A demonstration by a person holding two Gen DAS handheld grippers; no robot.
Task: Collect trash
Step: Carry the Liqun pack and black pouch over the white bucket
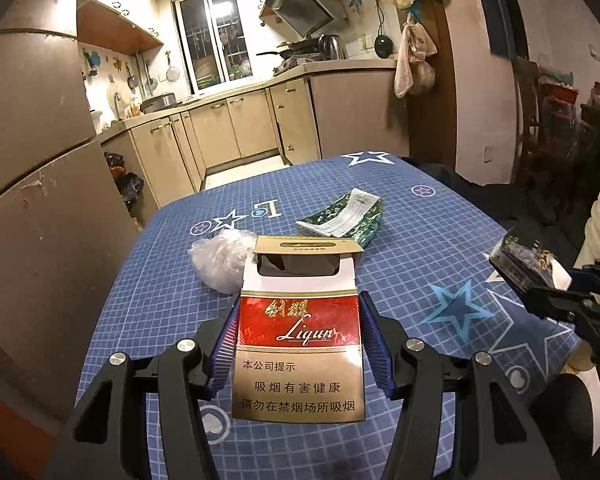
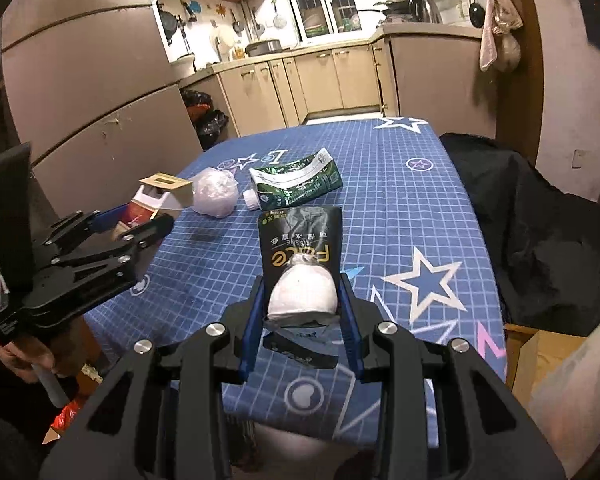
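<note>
My left gripper (image 1: 298, 344) is shut on a red and gold cigarette pack (image 1: 300, 344) with its lid flipped open, held above the blue star-patterned tablecloth (image 1: 420, 240). My right gripper (image 2: 302, 312) is shut on a black tissue packet (image 2: 302, 240) with white tissue bulging out of it. In the left wrist view that packet (image 1: 520, 264) shows at the right edge. In the right wrist view the cigarette pack (image 2: 156, 200) shows at the left. On the table lie a crumpled clear plastic bag (image 1: 222, 260) (image 2: 216, 196) and a flattened green carton (image 1: 342, 220) (image 2: 296, 184).
A dark garment (image 2: 532, 232) is draped over a chair at the table's right side. Kitchen cabinets (image 1: 236, 128) and a large grey fridge (image 1: 32, 120) stand beyond the table. A cardboard box (image 2: 540, 356) sits low at the right. A hand (image 2: 24, 356) grips the left tool's handle.
</note>
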